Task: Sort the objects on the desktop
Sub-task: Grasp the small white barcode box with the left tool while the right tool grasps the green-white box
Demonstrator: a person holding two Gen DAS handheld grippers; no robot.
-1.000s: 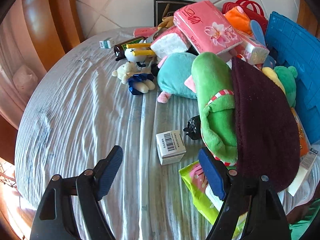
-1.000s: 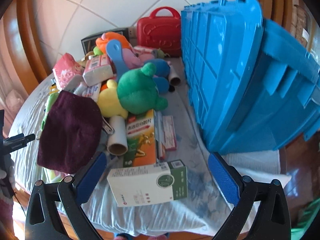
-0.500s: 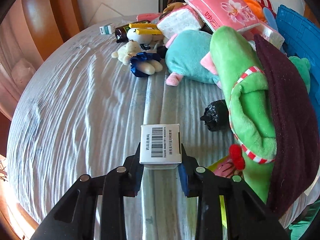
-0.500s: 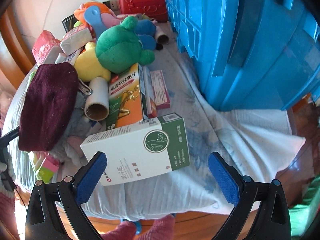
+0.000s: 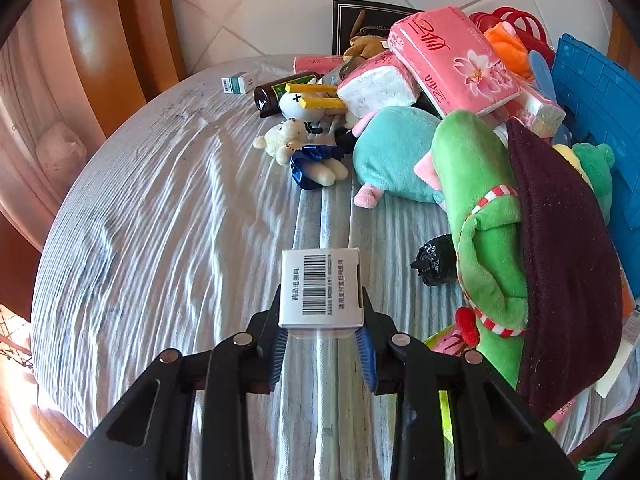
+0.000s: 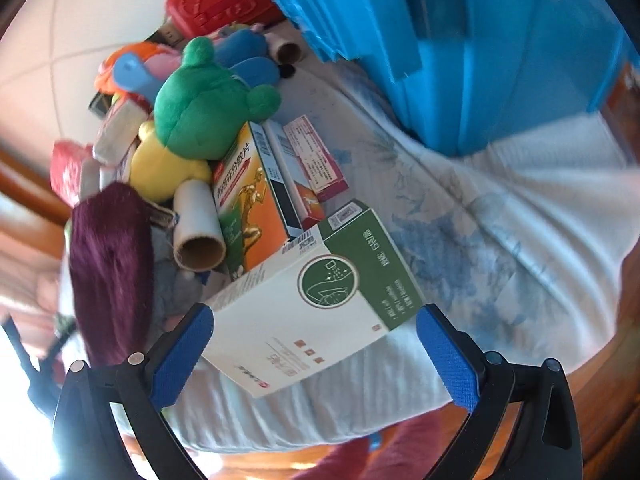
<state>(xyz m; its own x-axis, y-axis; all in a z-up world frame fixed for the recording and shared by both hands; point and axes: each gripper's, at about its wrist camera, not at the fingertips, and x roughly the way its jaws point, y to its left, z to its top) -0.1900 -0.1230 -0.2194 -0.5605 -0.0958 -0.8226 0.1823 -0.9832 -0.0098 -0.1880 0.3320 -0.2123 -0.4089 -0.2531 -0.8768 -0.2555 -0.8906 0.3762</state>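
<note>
– Left gripper [image 5: 321,340]?
– Clamped on the small barcode box [image 5: 321,288]; its lower end hid between the pads.
– Right gripper [image 6: 316,354]?
– Jaws stood wide around the green-and-white box [image 6: 320,304] at twelve o'clock, not touching. View blurred; blue crate [image 6: 460,40] cut off.

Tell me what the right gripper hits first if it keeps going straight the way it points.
Most likely the white-and-green cardboard box lying between the open right gripper fingers; depth is unclear, but nothing else shows nearer.
</note>
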